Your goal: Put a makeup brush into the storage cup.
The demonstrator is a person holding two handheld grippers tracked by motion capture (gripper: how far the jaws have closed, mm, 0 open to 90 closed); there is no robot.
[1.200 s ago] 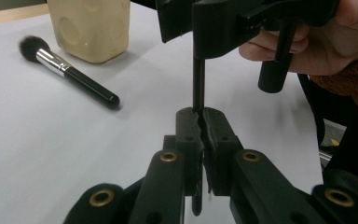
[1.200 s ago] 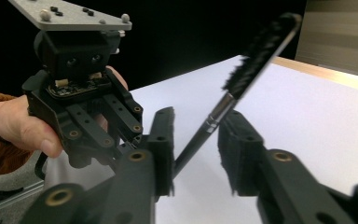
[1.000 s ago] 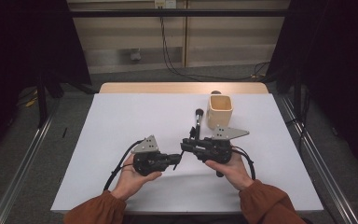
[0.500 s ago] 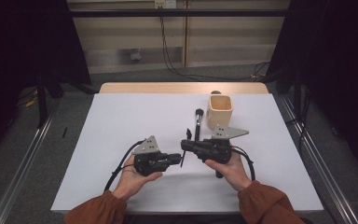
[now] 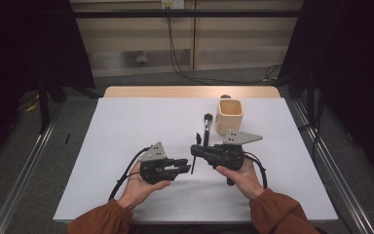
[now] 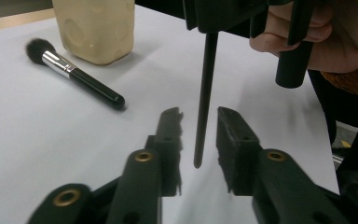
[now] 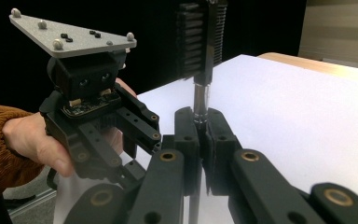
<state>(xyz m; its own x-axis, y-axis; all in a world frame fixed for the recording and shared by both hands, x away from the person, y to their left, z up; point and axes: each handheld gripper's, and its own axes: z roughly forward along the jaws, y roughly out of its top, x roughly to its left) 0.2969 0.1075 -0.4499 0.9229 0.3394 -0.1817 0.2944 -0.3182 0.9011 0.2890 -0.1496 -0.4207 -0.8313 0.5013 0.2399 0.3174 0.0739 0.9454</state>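
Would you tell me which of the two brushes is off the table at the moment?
The thin brush, clamped upright in the right gripper; the fluffy-headed brush lies flat beside the beige cup.

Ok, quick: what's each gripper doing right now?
Left gripper: open, jaws have just been opening, brush handle between them, untouched.
Right gripper: shut on brush.

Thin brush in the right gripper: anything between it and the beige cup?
Only the round-headed brush, lying flat on the table beside the cup. The thin brush, upright in the right gripper, could likely pass above it.
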